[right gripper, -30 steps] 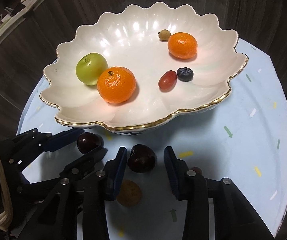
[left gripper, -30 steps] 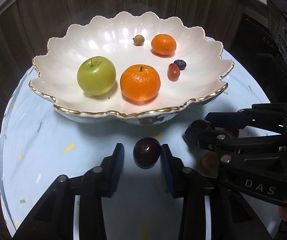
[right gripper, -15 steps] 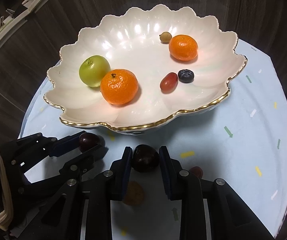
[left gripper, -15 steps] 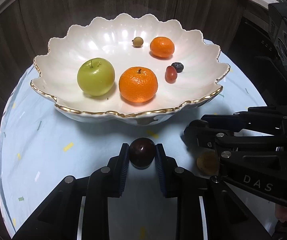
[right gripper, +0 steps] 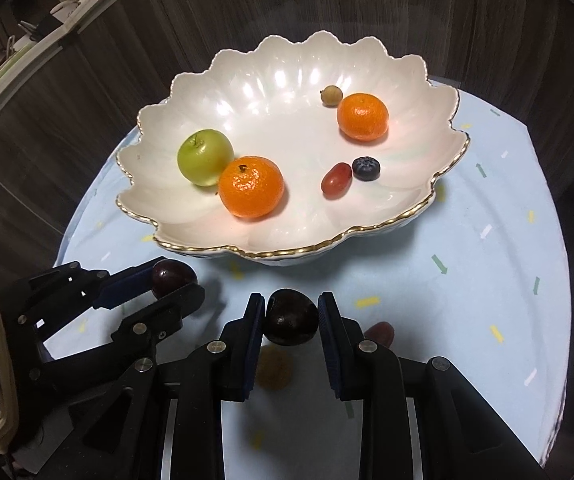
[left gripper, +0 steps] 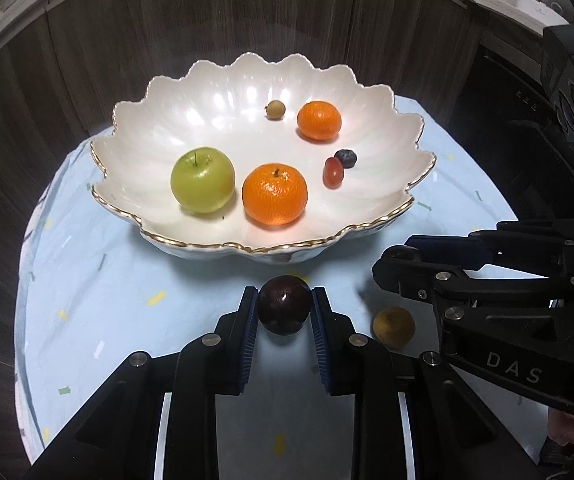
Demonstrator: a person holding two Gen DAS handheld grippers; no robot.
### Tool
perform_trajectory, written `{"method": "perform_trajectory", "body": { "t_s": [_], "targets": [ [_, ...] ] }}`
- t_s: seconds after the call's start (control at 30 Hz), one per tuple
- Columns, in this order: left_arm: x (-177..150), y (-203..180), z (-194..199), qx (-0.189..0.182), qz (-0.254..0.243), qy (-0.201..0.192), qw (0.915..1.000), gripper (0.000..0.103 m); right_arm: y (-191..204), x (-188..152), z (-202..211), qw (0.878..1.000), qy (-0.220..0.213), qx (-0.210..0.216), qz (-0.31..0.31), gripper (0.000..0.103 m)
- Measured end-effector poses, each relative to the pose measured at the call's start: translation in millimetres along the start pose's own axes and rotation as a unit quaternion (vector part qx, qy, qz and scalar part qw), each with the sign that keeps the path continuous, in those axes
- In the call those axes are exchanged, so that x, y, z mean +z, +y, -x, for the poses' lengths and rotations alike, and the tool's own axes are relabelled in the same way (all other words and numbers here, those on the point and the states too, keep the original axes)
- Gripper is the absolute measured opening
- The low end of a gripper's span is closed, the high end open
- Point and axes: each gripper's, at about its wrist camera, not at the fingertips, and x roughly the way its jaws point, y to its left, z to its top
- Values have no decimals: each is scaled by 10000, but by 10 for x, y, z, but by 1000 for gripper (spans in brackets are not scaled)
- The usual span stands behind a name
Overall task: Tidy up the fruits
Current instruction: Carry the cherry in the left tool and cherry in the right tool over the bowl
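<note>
On a round surface (left gripper: 99, 292) under a pale blue cloth with small coloured flecks stands a wide white bowl (left gripper: 383, 224) with a scalloped, gold-edged rim and a pearly sheen. Inside it, from left to right, lie a smooth green apple (left gripper: 202, 179) with its stem up, a big dimpled orange (left gripper: 275, 194) just beside it, a tiny tan fruit (left gripper: 275, 110) near the far wall, a small red grape (left gripper: 333, 172) touching a dark blueberry (left gripper: 345, 158), and a smaller orange (left gripper: 319, 120) behind them. In front of the bowl, the left gripper (left gripper: 285, 312) is clenched on a glossy, dark maroon plum (left gripper: 284, 310), round and pinched between the blue pads. To its right a dull yellow-brown fruit (left gripper: 393, 327) sits on the cloth, partly hidden by the right gripper (right gripper: 292, 317). That gripper is likewise clamped on a second dark plum (right gripper: 292, 317), almost black with a small dimple at its top, held near the bowl's front rim. Just right of it a reddish fruit (right gripper: 380, 332) peeks out from behind a finger (right gripper: 337, 344), resting on the cloth.
</note>
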Motion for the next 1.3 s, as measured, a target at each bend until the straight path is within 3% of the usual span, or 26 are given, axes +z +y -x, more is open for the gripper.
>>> {"method": "perform_trajectory", "body": {
  "t_s": [1.3],
  "targets": [
    [330,-52,805,304,-37,-628,9976,27,168,146,853,9967,-806,58,16,29]
  ]
}}
